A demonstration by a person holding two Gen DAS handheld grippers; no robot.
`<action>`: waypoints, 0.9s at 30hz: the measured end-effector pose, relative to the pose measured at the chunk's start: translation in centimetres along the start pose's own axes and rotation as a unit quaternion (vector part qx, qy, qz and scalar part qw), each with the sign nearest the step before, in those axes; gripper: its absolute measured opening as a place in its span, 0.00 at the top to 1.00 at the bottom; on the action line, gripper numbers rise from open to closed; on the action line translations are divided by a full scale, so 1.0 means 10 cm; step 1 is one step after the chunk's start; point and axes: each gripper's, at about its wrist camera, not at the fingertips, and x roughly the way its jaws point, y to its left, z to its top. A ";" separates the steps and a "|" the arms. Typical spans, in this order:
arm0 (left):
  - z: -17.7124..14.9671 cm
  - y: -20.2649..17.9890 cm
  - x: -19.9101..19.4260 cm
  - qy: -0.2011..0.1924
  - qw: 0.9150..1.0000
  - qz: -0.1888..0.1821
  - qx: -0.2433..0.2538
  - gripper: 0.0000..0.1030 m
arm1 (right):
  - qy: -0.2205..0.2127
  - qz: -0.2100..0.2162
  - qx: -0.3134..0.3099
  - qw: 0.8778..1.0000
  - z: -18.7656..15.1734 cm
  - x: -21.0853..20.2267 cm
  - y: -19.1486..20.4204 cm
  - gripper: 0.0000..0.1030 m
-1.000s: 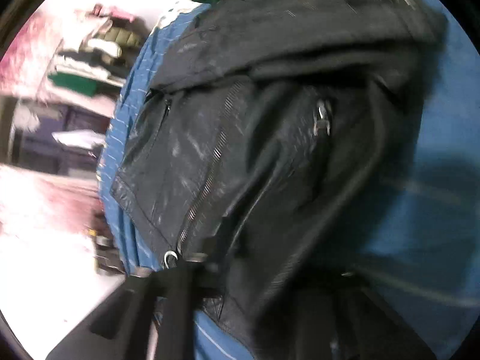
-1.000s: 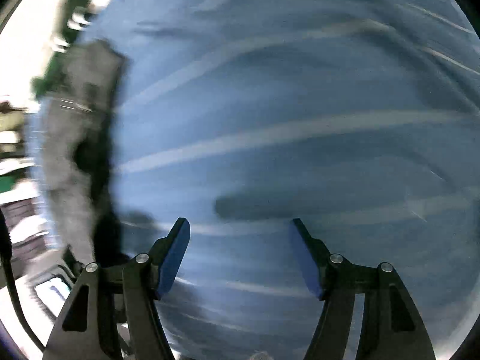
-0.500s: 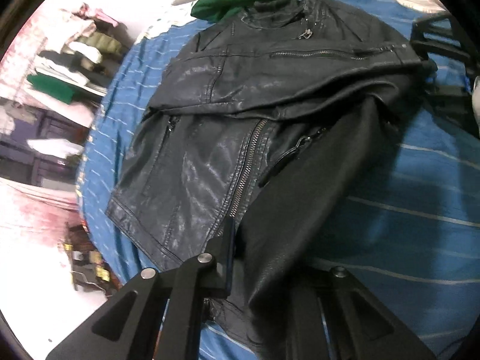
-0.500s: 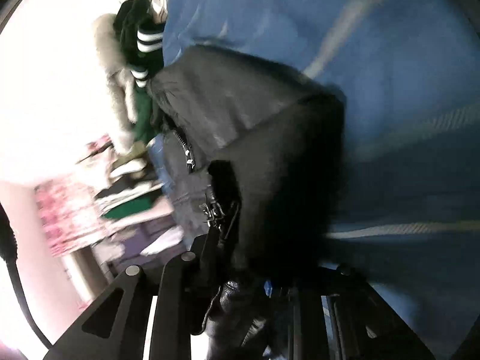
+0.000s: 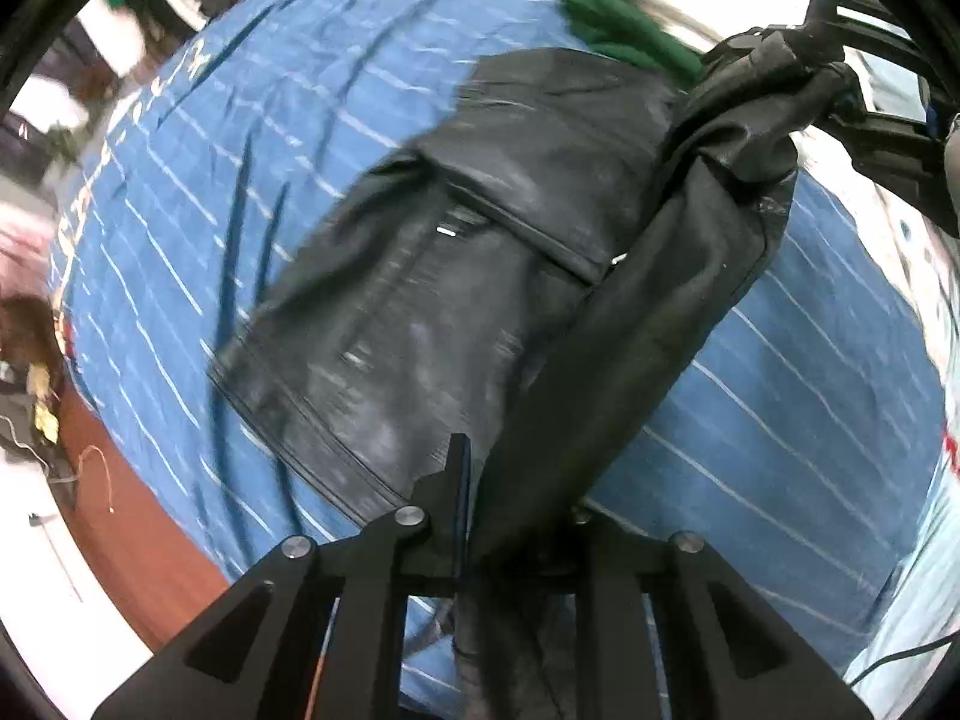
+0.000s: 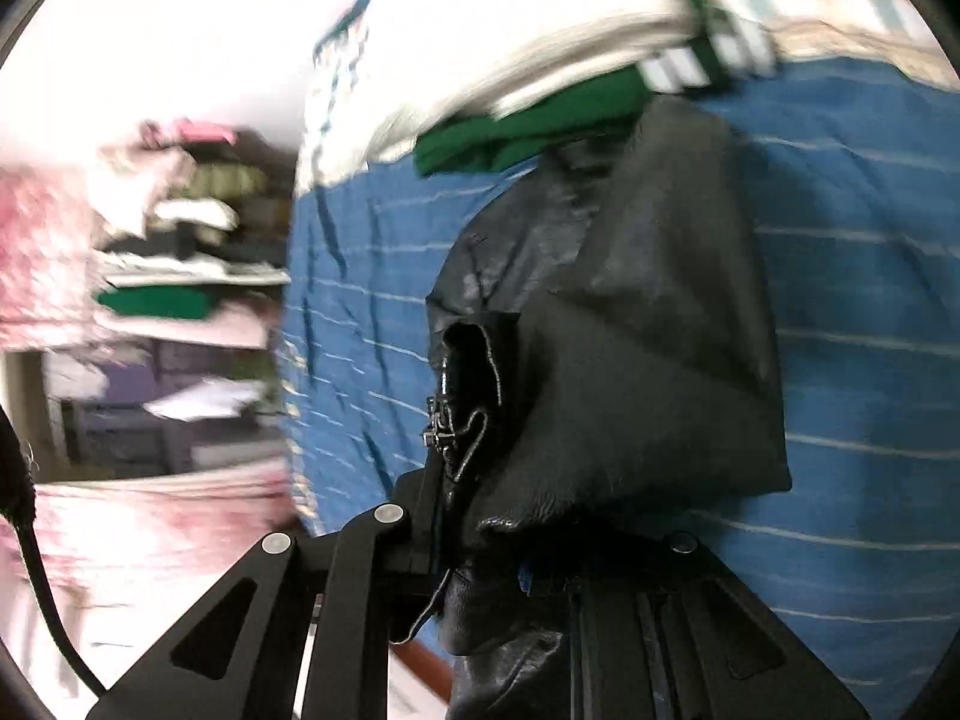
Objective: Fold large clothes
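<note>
- Left gripper (image 5: pixel 480 516): black, bolted linkage arms at the bottom centre of the left wrist view; jaws drawn together and clamped on a dark fold of the jacket, with one blue-edged finger (image 5: pixel 459 480) showing edge-on beside the cloth.
- Right gripper (image 6: pixel 480 546): same black build, at the bottom centre of the right wrist view; jaws closed on a bunched part of the jacket, with a zip edge trailing just above them. It also appeared at the upper right of the left wrist view (image 5: pixel 840 54), holding the raised end of the garment.
- Black leather jacket (image 5: pixel 456 276): glossy, creased, seamed hide with metal zip teeth (image 6: pixel 462 426); one broad panel lay flat on the bed at the frame centre, while a long folded band rose from the left gripper diagonally to the upper right, hung between the two tools.
- Blue bedsheet (image 5: pixel 198 192): wrinkled cloth with thin pale stripes, spread under the jacket and filling most of both views.
- Green garment (image 5: pixel 624 30): soft knit, heaped at the far edge of the jacket, upper right; white stripes on its cuff were seen in the right wrist view (image 6: pixel 678 69).
- Shelves (image 6: pixel 174 222): upper left of the right wrist view, blurred, holding stacked folded clothes.
</note>
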 end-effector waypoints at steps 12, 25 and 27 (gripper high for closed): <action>0.67 1.27 1.24 0.068 0.989 -0.117 -0.058 0.85 | 0.096 -0.220 -0.068 0.968 0.62 2.36 1.15 0.72; 0.63 1.43 0.66 0.035 0.976 -0.196 -0.084 0.61 | 0.080 -0.038 -0.083 0.993 0.85 1.29 0.82 0.24; 0.69 1.32 0.78 0.003 0.987 -0.147 -0.057 0.00 | 0.057 -0.077 -0.076 0.993 0.92 0.98 0.44 0.23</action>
